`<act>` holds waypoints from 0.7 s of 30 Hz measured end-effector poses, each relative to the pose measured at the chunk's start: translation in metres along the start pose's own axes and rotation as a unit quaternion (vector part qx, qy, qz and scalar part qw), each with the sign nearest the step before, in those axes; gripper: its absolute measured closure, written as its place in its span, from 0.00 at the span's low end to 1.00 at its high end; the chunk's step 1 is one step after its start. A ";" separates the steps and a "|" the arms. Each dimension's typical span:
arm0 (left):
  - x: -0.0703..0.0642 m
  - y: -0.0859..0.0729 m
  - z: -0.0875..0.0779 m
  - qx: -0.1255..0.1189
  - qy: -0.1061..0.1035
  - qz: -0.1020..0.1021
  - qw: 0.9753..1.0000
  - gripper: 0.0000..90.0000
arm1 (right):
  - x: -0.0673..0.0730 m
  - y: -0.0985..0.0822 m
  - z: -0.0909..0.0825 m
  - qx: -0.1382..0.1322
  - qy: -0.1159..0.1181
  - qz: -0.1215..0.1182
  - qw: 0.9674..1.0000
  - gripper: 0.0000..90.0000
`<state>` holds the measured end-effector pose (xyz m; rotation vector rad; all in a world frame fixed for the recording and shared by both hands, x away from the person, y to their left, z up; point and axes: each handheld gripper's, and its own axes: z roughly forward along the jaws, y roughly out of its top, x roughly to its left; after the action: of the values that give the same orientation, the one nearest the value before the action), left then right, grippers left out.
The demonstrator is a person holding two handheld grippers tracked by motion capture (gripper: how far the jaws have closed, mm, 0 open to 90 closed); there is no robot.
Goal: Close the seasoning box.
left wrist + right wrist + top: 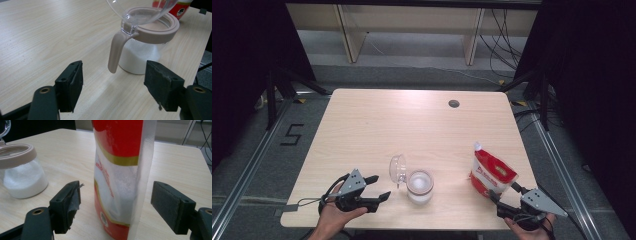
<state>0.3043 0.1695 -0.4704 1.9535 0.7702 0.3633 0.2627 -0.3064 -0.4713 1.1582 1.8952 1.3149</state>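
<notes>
High view: the left gripper (373,187) lies low over the near left part of the surface (362,130), held in a hand (333,216) entering from the bottom edge, jaws pointing right toward the jar (420,186). Jaws apart, nothing between them. The jar stands near the front edge, its clear lid (397,168) flipped up on the left side. The right gripper (503,196) sits at the near right corner, pointing up-left at a red and white pouch (490,172), which stands upright, well apart from the jar.

Left gripper view: the jaws stand fairly wide and level over bare wood, holding nothing. The jar's beige handle (115,52) hangs just ahead, between the lines of the two jaws and clear of both. White granules fill the lower jar (136,58); the beige rim (172,31) and hinged lid (140,10) show close up.

Right gripper view: the jaws are spread wide on either side of the pouch (117,180), with gaps at both pads. White contents show through its clear panel. The jar (21,172) stands off to the left.
</notes>
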 end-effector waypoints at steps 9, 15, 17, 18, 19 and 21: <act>-0.003 0.007 -0.004 -0.010 0.010 0.031 0.999 0.87 | 0.004 0.000 0.001 -0.009 -0.013 0.005 1.000 0.28; -0.005 0.014 -0.004 -0.016 -0.001 0.021 1.000 0.99 | 0.002 0.000 0.001 -0.011 -0.013 -0.003 1.000 0.28; -0.005 0.017 -0.006 -0.012 0.002 0.032 0.999 0.99 | 0.004 0.000 0.001 -0.009 -0.013 0.006 1.000 0.28; -0.005 0.017 -0.006 -0.012 0.002 0.032 0.999 0.99 | 0.004 0.000 0.001 -0.009 -0.013 0.006 1.000 0.28; -0.006 0.019 -0.005 -0.015 -0.003 0.025 1.000 0.99 | 0.004 0.000 0.001 -0.010 -0.012 0.004 1.000 0.28; -0.006 0.021 -0.005 -0.013 -0.001 0.035 0.999 0.99 | 0.004 0.000 0.000 -0.004 -0.014 0.003 1.000 0.28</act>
<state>0.3051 0.1623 -0.4489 1.9591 0.6926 0.4110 0.2606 -0.3028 -0.4712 1.1715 1.8663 1.3024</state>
